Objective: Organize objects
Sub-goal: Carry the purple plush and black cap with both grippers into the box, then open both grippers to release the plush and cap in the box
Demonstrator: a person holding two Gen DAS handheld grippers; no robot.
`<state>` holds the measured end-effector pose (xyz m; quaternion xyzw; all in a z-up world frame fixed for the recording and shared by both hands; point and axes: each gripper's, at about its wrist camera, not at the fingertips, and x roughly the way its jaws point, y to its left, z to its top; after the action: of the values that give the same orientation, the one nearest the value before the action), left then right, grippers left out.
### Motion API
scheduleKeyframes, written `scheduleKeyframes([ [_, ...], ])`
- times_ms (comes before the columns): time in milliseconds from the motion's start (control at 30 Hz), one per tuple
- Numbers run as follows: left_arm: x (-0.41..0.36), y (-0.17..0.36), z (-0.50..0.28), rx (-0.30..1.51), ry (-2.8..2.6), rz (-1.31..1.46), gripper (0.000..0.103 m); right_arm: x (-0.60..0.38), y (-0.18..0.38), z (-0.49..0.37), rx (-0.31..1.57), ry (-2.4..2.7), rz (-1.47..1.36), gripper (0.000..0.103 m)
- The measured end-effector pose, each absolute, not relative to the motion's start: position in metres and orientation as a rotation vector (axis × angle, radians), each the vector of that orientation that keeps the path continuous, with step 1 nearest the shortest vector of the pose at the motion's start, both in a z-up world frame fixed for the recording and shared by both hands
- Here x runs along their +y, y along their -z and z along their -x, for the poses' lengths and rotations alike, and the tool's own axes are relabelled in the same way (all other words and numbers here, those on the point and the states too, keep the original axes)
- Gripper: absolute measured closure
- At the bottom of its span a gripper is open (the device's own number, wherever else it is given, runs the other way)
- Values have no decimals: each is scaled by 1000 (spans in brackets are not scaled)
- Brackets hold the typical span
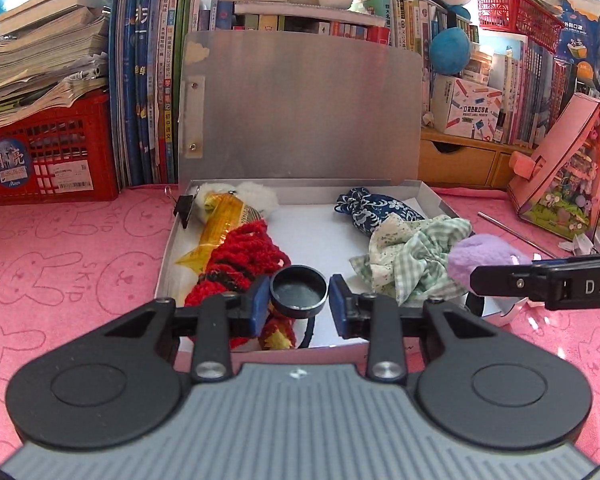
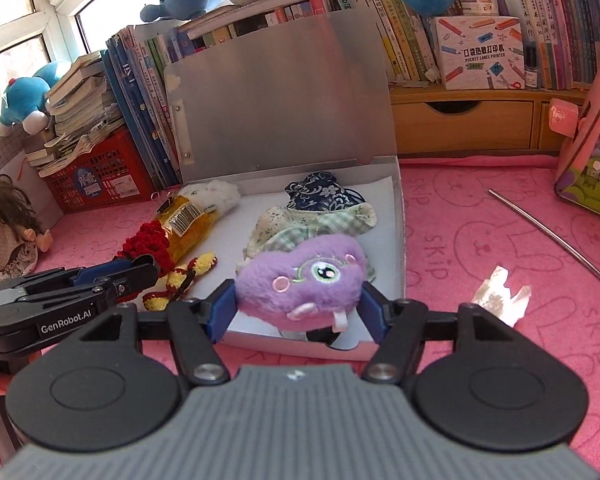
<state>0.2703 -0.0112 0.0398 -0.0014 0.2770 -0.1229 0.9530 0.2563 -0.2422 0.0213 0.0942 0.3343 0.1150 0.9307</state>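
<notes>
open tin box (image 1: 168, 256) is seen on the pink desk (image 1: 60, 248), lid propped upright at 12 o'clock against the row of books (image 1: 148, 92), presumably so both hands stay free for loading. left hand-held gripper (image 1: 299, 293) is held over the near edge of the box; a small round dark cap (image 1: 298, 289) sits between its blue pads (image 1: 260, 300), touching the left pad while a sliver of gap shows at the right, so a firm grip cannot be told from this view. right hand-held gripper (image 2: 298, 304) is closed on a purple plush toy (image 2: 300, 280), face up, carried over the near-right corner of the box at 6 o'clock in its own view; the pads press into the plush at both sides. already lying in the box: red crochet piece (image 1: 236, 264) and yellow packet (image 1: 220, 220) along the left side at 9 o'clock, white fluffy item (image 1: 256, 194) at the far-left corner, blue floral pouch (image 1: 372, 212) at the far right, green checked cloth (image 1: 412, 256) just in front of it. bare white lining is left in the middle, likely the spot kept for the remaining pieces. a metal rod (image 2: 552, 236) and crumpled wrapper (image 2: 496, 296) lie outside on the desk at 3 o'clock, a doll (image 2: 8, 228) at 9 o'clock. sorting judged well advanced, two items in hand not yet set down.
</notes>
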Motion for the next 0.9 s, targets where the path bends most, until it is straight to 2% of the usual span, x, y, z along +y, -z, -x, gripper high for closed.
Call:
scheduleKeyframes([
  [700, -19, -41, -343, 575, 176, -7, 65, -242, -14, -311, 703, -165, -163, 36],
  [767, -17, -44, -341, 576, 191, 14, 65, -244, -14, -312, 699, -172, -176, 33],
  [800, -17, -44, -339, 572, 206, 22, 60, -245, -14, -311, 694, -175, -180, 32],
  [833, -16, -45, -336, 569, 216, 22, 55, -246, -13, -310, 689, -176, -181, 22],
  [900, -17, -46, -331, 556, 221, 11, 37, -248, -12, -307, 681, -189, -197, 15],
])
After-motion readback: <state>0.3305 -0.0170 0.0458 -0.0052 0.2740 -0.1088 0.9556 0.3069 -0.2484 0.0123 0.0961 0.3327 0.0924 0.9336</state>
